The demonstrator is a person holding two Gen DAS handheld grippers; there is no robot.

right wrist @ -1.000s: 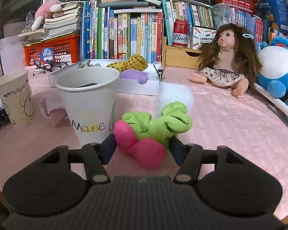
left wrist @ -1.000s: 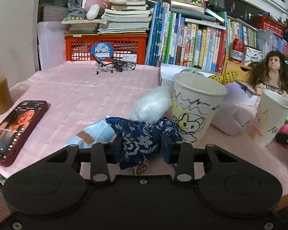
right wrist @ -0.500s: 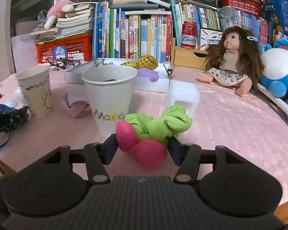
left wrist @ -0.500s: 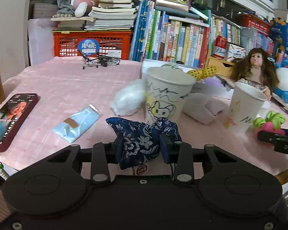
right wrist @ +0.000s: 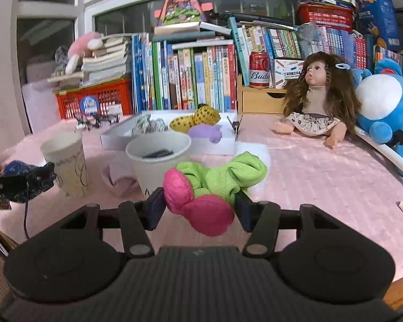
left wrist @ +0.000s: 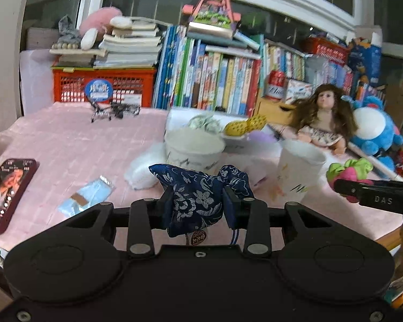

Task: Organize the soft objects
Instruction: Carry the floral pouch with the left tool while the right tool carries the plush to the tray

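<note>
Left claw (left wrist: 198, 206) clamped on navy floral fabric pouch (left wrist: 201, 193); right claw (right wrist: 200, 206) clamped on pink-and-green cloth scrunchie (right wrist: 209, 187), both held above pink-covered desk (left wrist: 67, 145).

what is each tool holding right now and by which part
The left tool pinches the blue floral pouch across its gathered middle. The right tool grips the pink and green soft toy where pink meets green.

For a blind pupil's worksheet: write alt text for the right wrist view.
The right gripper is shut on a pink-and-green soft fabric toy above a pink tablecloth. Behind it stand a white paper cup, a long-haired doll and rows of books.
</note>
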